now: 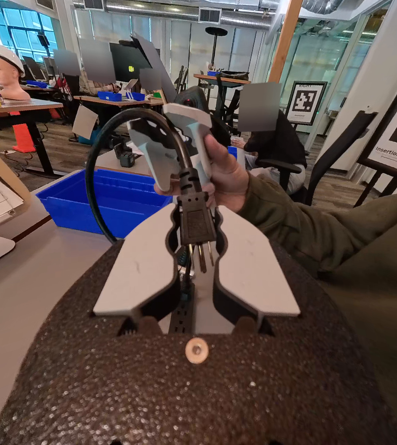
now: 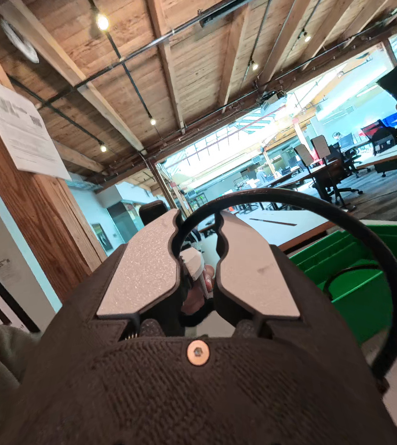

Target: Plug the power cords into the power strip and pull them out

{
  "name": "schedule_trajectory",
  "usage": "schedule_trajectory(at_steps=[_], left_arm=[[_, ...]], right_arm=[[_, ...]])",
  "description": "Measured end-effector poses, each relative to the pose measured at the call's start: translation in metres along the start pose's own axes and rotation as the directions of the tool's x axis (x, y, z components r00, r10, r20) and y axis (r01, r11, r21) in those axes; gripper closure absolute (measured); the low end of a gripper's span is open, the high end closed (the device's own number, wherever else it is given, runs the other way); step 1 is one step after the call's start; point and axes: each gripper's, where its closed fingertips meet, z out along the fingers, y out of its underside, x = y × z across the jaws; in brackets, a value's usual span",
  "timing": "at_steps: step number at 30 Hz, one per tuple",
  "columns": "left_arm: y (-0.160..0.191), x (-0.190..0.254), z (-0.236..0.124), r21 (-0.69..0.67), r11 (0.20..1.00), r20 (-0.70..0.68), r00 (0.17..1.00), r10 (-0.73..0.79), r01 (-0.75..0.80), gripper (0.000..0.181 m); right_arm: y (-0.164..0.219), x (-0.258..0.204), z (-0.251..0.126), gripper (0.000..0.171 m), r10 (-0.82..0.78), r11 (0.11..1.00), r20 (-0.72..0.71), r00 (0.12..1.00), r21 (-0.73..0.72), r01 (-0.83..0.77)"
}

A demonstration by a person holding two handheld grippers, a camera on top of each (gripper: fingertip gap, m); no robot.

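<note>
Your left gripper point(image 1: 196, 224) is clamping the black plug point(image 1: 197, 225) between its two fingertips. The plug is hanging upright, prongs pointing down toward the camera and clear of any socket. Below the prongs, the black power strip point(image 1: 183, 315) is lying on the grey table point(image 1: 36, 260), showing in the gap between the gripper's fingers.

The cord point(image 1: 96, 156) is rising from the plug, arching over to the left and dropping toward the table in front of the blue bin point(image 1: 110, 199).

Your right gripper point(image 1: 175, 154) is meeting the cord just above the plug, at the strain relief. In the left wrist view, its pale fingers are standing on either side of the cord with your hand point(image 1: 226, 173) wrapped around the handle. In the right wrist view, the cord point(image 2: 337, 216) is passing between the fingertips point(image 2: 199, 224) with a visible gap, so this gripper is standing released around the cord rather than pinching it. The cord is looping to the right above the green bin point(image 2: 351, 269).
</note>
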Motion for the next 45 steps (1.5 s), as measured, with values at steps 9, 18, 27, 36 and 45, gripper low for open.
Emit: schedule_trajectory(at_steps=[9, 18, 27, 36, 45], left_arm=[[0.074, -0.028, -0.001, -0.591, 0.788, 0.087, 0.957, 0.278, -0.175, 0.138], [0.104, -0.033, 0.021, -0.814, 0.566, 0.01, 0.971, 0.238, -0.131, 0.144], [0.125, -0.04, 0.019, -0.926, 0.316, -0.098, 0.94, 0.327, -0.207, 0.159], [0.125, -0.049, 0.033, -0.939, 0.31, -0.035, 0.939, 0.343, -0.149, 0.158], [0.121, -0.05, 0.038, -0.923, 0.263, -0.158, 0.9, 0.406, -0.28, 0.159]], right_arm=[[0.079, 0.013, -0.021, 0.151, -0.657, 0.42, 0.182, 0.732, -0.718, 0.555], [0.102, 0.019, -0.028, 0.151, -0.67, 0.367, 0.175, 0.722, -0.767, 0.527], [0.108, 0.026, -0.038, 0.154, -0.683, 0.406, 0.073, 0.726, -0.789, 0.461], [0.096, 0.036, -0.047, 0.157, -0.611, 0.592, -0.106, 0.785, -0.719, 0.364], [0.085, 0.032, -0.066, 0.151, -0.604, 0.619, -0.058, 0.795, -0.661, 0.423]])
